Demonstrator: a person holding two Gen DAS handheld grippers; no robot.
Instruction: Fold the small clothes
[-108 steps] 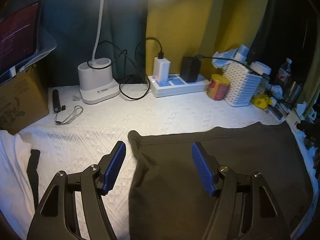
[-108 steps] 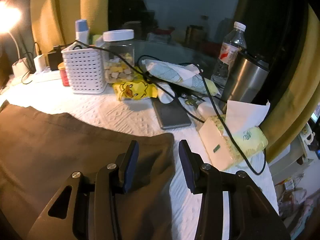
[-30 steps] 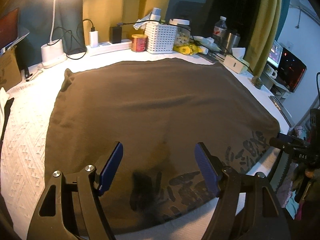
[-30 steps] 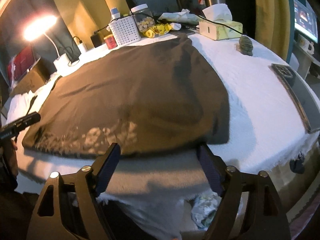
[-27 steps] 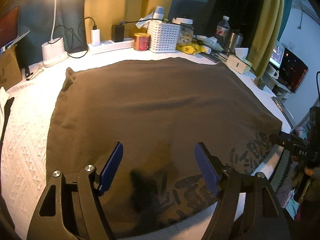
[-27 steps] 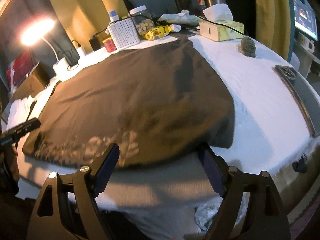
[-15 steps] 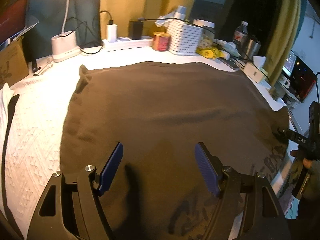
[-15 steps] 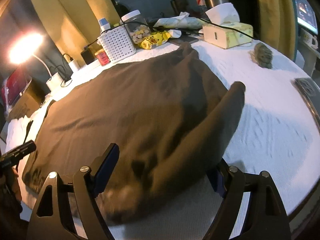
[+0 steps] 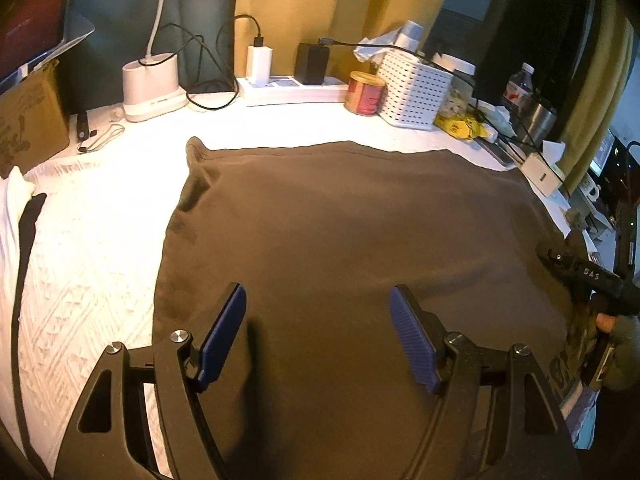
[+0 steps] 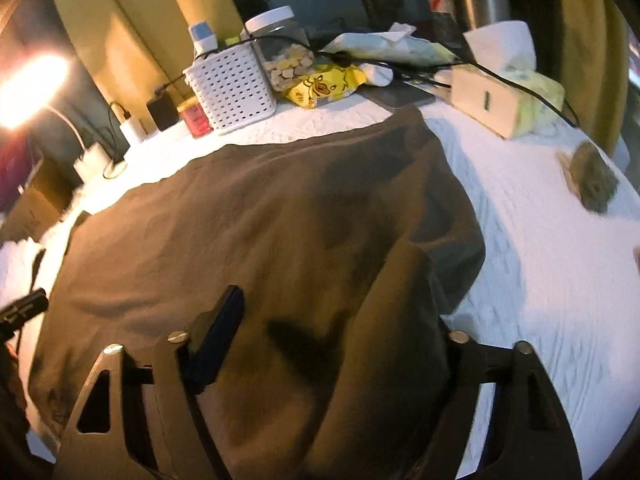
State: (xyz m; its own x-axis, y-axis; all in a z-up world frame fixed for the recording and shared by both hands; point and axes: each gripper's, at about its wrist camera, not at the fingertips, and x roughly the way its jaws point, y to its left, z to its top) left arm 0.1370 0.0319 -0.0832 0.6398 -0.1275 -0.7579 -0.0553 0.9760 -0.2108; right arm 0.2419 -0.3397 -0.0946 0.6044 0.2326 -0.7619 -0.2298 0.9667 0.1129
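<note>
Matt brown cloth garment [image 9: 360, 240]; textured white tablecloth [image 9: 92, 240] (woven).

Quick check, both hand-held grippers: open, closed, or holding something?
Left hand-held gripper: open, empty, above the brown garment.
Right hand-held gripper: jaws just been closing, a garment fold between them; grip cannot be told.

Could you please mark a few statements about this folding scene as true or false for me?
1. The brown garment lies on a white cloth. True.
2. The left gripper is clamped on a bottle. False: its jaws stand open above the garment, with nothing held.
3. A fold of the garment rises between the jaws of the right gripper. True.
4. The white basket lies on the garment. False: it stands beyond the garment's far edge.
5. A tissue box sits on the table. True.
</note>
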